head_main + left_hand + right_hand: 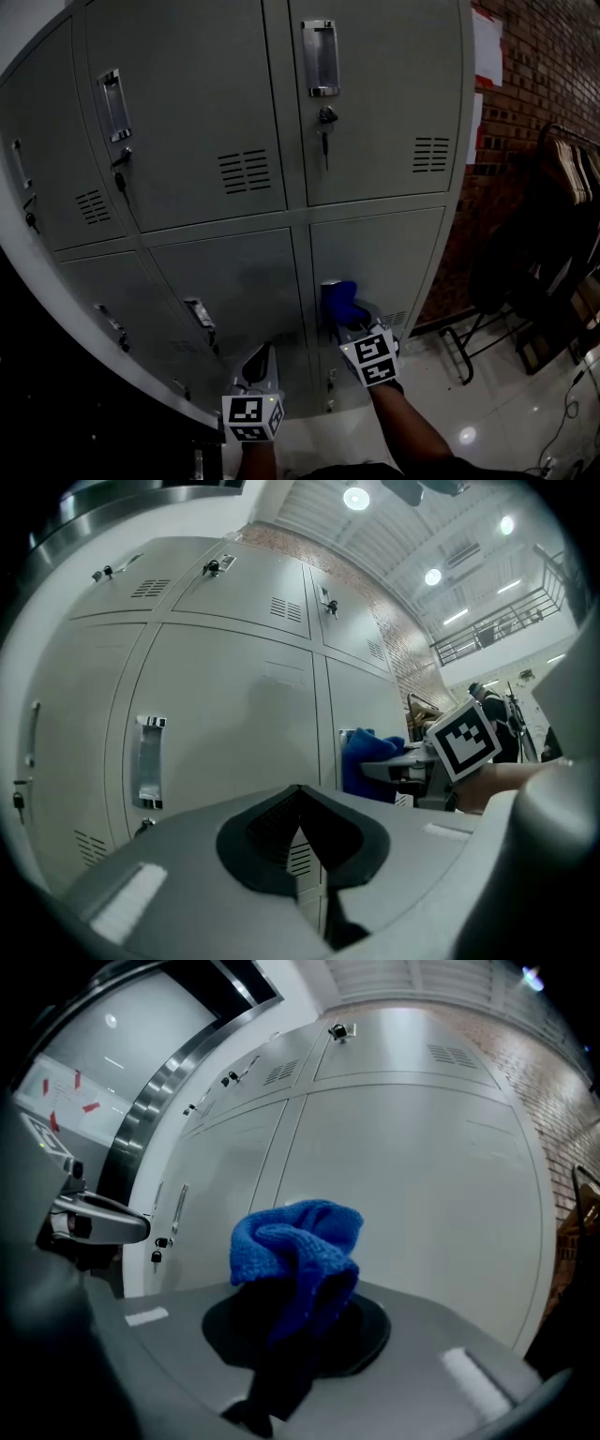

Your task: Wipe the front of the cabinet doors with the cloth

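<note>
My right gripper (298,1335) is clenched on the crumpled blue knitted cloth (298,1241), held near the lower right grey metal cabinet door (380,253); contact unclear. My left gripper (302,850) is clenched on nothing. No door shows wipe traces, so I judge most wiping remains.

Dim, underexposed head view; bright ceiling lamps (356,497) in left gripper view; fisheye bending, black corners.

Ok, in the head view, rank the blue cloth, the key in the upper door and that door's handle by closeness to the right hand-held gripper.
1. Blue cloth, held by the right hand-held gripper itself.
2. Key, in the lock of the upper door, above.
3. Handle, higher still on that door.
</note>
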Tool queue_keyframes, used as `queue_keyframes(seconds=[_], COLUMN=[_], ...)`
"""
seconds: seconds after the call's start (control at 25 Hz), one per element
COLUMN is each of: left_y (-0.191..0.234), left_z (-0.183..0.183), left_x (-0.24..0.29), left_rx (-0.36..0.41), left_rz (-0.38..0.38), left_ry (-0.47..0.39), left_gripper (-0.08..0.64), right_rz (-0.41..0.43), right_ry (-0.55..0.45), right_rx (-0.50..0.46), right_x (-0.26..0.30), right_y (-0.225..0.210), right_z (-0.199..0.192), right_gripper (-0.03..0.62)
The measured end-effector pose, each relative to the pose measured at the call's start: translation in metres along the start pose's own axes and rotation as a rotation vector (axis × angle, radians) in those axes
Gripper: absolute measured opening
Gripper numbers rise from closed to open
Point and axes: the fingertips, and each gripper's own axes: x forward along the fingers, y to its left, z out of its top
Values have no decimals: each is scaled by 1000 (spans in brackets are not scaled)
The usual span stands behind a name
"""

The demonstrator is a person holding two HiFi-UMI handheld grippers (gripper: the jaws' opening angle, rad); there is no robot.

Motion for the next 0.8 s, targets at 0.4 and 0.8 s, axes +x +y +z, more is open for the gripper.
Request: queue_keyframes(seconds=[0.4, 0.8], left_y=[-7, -27], left_z=[-1, -4], left_x=[8, 21], left_rx=[-8, -5], left_rz=[-16, -56], left_ry=[2, 9], left_gripper=[14, 14], right_rz=[-40, -206], right_ry=[16, 64], right_rx=[-11, 10], right_x=[-11, -42], right_y=[-19, -91], right_z=[-7, -33], right_gripper=[63, 64])
